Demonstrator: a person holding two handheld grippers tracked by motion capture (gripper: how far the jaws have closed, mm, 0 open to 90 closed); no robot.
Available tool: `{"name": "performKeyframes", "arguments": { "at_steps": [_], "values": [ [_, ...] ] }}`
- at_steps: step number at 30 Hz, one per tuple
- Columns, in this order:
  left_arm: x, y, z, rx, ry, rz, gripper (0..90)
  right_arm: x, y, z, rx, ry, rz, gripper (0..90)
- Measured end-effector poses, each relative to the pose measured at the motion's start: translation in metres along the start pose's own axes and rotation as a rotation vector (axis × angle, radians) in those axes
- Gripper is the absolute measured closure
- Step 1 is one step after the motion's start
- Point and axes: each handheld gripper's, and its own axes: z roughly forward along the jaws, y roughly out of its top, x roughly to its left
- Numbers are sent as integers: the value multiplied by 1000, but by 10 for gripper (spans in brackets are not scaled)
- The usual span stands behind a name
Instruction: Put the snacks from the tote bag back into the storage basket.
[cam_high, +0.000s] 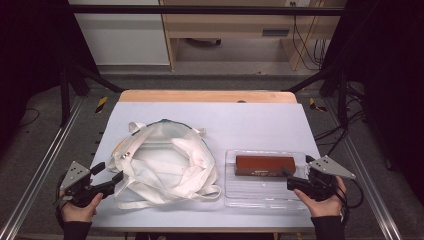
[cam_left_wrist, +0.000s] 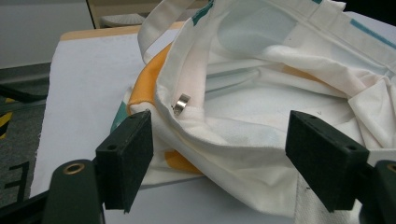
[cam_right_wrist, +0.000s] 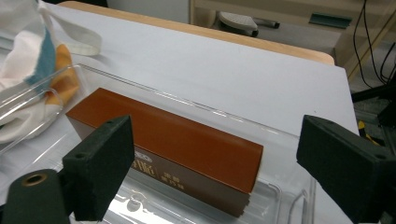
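At the lower left of the high view, the left gripper (cam_high: 111, 176) rests at the edge of the white tote bag (cam_high: 162, 162), which lies slumped with its mouth gaping across the left half of the paper-covered table (cam_high: 250, 125). In the left gripper view its jaws stand wide apart, the bag's near rim (cam_left_wrist: 224, 140) lying between and just beyond them with no pad pressing on the cloth, and a small metal snap (cam_left_wrist: 181, 104) shows on that rim. To the right of centre in the high view sits a clear plastic tray (cam_high: 265, 192), and in it the brown rectangular box (cam_high: 265, 165), its long axis running left to right across the frame. At the lower right, the right gripper (cam_high: 295, 181) points at the box's right-hand end, so this hand is plainly the nearer one. In the right gripper view its jaws are spread wide on either side of the box (cam_right_wrist: 187, 140), touching nothing, with the box stretching away toward the upper left; a grasp would probably need the jaws to move in across its narrow width
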Motion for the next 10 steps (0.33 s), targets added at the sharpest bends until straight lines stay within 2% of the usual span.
{"name": "performKeyframes", "arguments": {
  "at_steps": [4,10],
  "values": [
    [1,0,0,-5,0,0,225,-7,-5,-2,0,-8,37,101],
    [1,-2,1,0,-1,3,222,-12,-11,-3,5,-19,42,101]
  ]
}}
